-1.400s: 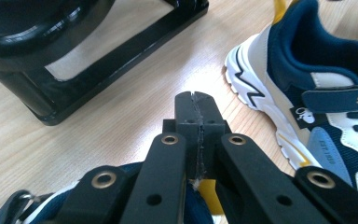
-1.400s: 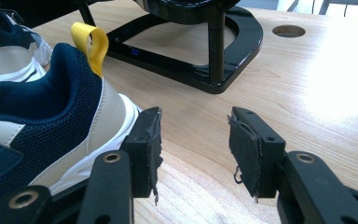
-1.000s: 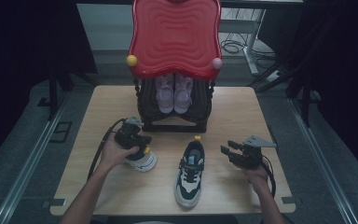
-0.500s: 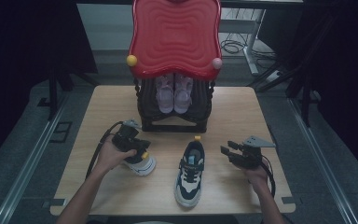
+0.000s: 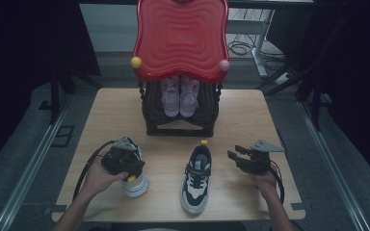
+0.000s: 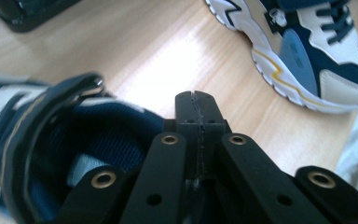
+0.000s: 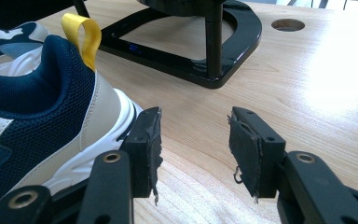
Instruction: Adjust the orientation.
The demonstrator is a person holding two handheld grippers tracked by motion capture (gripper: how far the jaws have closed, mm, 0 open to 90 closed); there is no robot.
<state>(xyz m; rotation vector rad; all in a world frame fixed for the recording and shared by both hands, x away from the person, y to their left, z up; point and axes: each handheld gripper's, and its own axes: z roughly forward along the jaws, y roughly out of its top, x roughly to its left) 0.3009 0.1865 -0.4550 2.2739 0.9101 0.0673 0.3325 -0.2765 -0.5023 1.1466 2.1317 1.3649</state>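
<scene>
left gripper (image 5: 134,174): over the near-left shoe (image 5: 134,179) at the table's front-left; in the left gripper view the two black jaws meet flat, pad to pad, with no gap — closed
left grip: in the left gripper view the closed tips sit just beside the dark collar of the near-left shoe (image 6: 51,140); whether a strap or edge is pinched between them I cannot tell
right gripper (image 5: 236,159): hovering low at front-right, jaws pointing toward the table's middle; in the right gripper view they stand well apart with bare wood between — open, holding nothing
centre shoe (image 5: 196,175): navy, white and beige sneaker lying flat on its sole on the wooden table (image 5: 101,110), between the two hands
long axis: runs front to back — toe toward the person, heel with the yellow pull loop (image 5: 204,142) toward the shoe rack (image 5: 180,113)
which way from jaws: in the right gripper view the heel of the centre shoe (image 7: 51,116) lies just to the left of the left-hand jaw, near or touching its outer face — not between the pads
nearer hand: right — judged; the left one is busy at the other shoe
key relation: heel is off to one side of the open gap, so the right gripper would need to shift sideways toward the shoe before closing — judged
rack: a pale pair of shoes (image 5: 179,94) sits inside, under the red wavy panel (image 5: 180,36), well apart from both grippers
</scene>
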